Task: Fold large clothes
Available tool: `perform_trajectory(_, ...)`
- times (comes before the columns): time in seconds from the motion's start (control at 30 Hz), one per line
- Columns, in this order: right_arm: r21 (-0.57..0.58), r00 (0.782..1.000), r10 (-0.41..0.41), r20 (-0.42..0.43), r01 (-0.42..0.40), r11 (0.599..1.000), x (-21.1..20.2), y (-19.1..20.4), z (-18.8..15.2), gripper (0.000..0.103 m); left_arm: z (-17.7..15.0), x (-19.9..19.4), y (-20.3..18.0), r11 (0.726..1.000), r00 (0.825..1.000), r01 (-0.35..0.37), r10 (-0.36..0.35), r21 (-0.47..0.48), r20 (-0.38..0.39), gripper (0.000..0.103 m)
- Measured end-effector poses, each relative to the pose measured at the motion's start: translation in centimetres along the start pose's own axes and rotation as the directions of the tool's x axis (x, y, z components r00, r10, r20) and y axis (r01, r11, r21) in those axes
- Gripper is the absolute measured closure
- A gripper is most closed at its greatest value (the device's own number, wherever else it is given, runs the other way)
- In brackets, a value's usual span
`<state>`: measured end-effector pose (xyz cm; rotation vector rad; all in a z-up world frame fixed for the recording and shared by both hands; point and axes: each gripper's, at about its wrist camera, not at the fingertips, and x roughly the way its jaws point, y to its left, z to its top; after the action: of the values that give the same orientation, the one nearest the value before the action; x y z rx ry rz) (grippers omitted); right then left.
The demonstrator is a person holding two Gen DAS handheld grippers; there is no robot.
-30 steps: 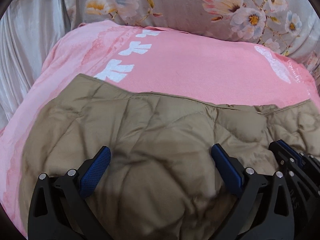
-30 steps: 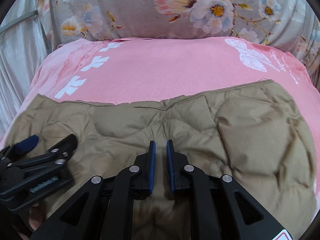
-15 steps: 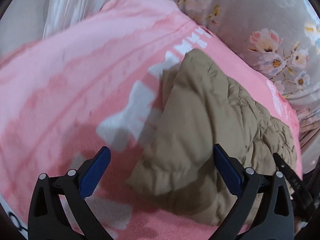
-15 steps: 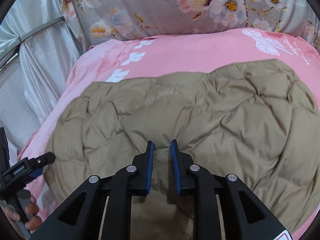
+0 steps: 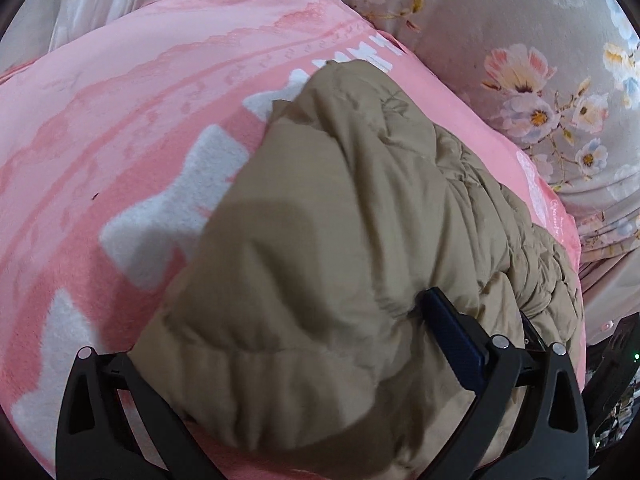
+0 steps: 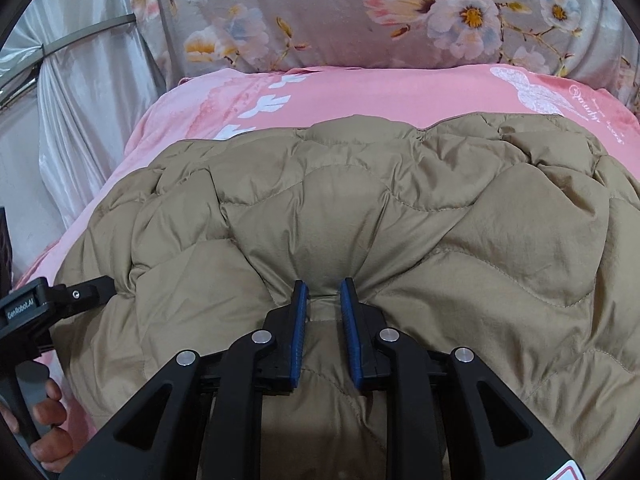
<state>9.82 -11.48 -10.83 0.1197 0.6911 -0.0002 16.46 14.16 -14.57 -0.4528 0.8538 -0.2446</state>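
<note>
A tan quilted puffer garment (image 6: 400, 216) lies folded on the pink blanket. In the left wrist view its left end (image 5: 320, 240) fills the space between my wide-open left gripper's (image 5: 276, 328) jaws; the left finger is hidden under the fabric and the right blue pad (image 5: 452, 332) presses against it. My right gripper (image 6: 323, 292) is nearly shut, pinching a ridge of the garment's near edge between its blue pads. My left gripper also shows in the right wrist view (image 6: 72, 300) at the garment's left end.
The pink blanket (image 6: 360, 96) with white leaf prints covers the bed. A grey floral cover (image 6: 360, 12) rises behind it. A silvery curtain (image 6: 80, 92) hangs at the left. The person's fingers (image 6: 48, 416) hold the left handle.
My left gripper swung round to the garment's left end and moved in over it. My right gripper pulled back and up, and the garment now lies in a thicker fold.
</note>
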Motion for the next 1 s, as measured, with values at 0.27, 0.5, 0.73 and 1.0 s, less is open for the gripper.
perform_trajectory(0.27,0.026,1.000,-0.004,-0.025,0.005,1.000,-0.5,-0.1,0.2,0.085,0.9,-3.7,-5.1,0.990,0.997,-0.047,0.038,0.136,0.070,0.074)
perform_trajectory(0.5,0.122,0.992,0.107,-0.071,-0.097,0.988,-7.3,-2.3,-2.1,0.103,2.3,-8.5,-9.0,0.975,0.990,0.026,-0.055,0.223,0.127,0.084)
perform_trajectory(0.73,0.113,0.974,0.165,-0.155,-0.148,0.982,-5.3,-1.3,-3.9,0.101,1.9,-12.4,-13.2,0.946,0.977,0.112,-0.161,0.305,0.140,0.086)
perform_trajectory(1.0,0.319,0.934,0.323,-0.156,-0.262,0.911,-1.8,-3.7,-2.7,0.103,0.2,-13.2,-20.8,0.877,0.970,0.129,-0.209,0.463,0.126,0.087)
